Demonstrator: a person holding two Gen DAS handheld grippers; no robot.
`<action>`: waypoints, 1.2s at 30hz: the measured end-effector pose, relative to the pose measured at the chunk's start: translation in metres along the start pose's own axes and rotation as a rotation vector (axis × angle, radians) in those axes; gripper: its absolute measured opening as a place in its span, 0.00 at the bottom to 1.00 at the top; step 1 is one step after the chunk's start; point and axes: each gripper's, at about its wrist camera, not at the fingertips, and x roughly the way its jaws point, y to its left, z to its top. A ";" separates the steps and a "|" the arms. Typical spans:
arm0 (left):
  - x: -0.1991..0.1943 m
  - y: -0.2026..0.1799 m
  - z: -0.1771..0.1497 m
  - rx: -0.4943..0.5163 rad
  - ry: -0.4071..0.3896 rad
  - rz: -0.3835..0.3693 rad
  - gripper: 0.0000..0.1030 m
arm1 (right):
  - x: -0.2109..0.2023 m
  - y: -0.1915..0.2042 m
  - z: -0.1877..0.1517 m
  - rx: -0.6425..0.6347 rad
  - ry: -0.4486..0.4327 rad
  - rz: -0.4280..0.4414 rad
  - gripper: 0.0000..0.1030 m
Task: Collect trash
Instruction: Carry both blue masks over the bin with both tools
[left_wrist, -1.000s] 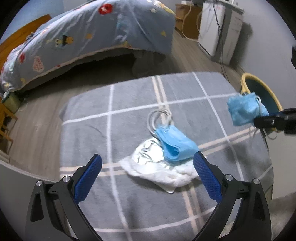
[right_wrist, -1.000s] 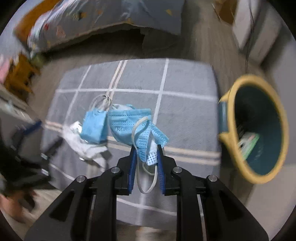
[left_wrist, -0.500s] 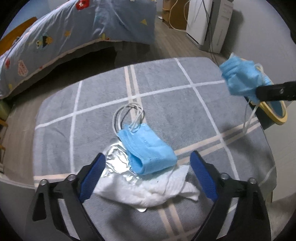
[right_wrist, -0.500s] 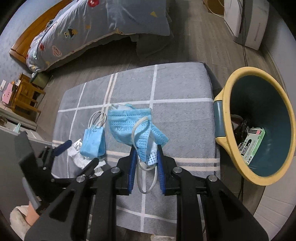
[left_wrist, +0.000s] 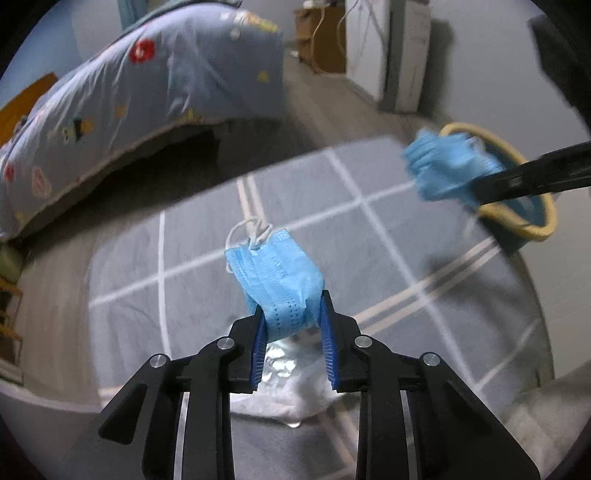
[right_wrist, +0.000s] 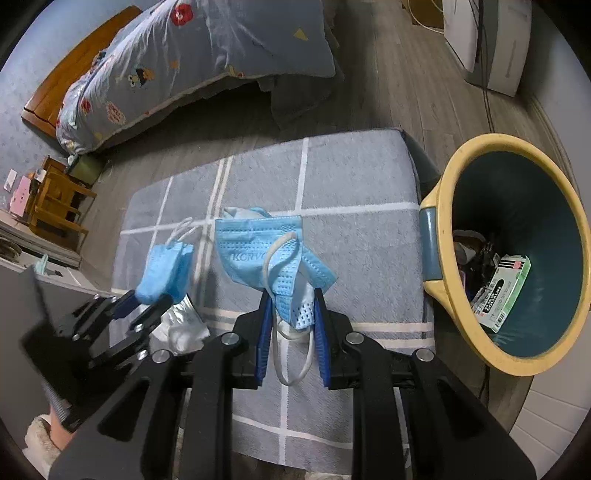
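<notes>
Left gripper (left_wrist: 291, 325), wide open half a second ago, now pinches folded mask (left_wrist: 275, 275) lifted at frame centre; tissue and foil (left_wrist: 291, 391) remain below. Right gripper (right_wrist: 291, 321) still clamps second mask (right_wrist: 269, 254); bin (right_wrist: 436, 236) at right, both ready to drop

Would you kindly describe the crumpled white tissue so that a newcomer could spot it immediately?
Find the grey checked cushion beside the yellow-rimmed bin. Near its front left corner lies the white tissue with shiny foil. Unlike the two blue masks, it is white and no gripper holds it.
</notes>
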 end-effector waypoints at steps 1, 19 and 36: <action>-0.007 0.000 0.005 0.007 -0.010 -0.007 0.26 | -0.004 -0.001 0.003 0.007 -0.016 0.007 0.20; -0.063 -0.037 0.080 0.128 -0.138 -0.098 0.26 | -0.034 -0.061 0.003 0.094 -0.079 0.000 0.20; -0.037 -0.102 0.118 0.181 -0.160 -0.206 0.27 | -0.057 -0.163 -0.004 0.277 -0.127 -0.025 0.20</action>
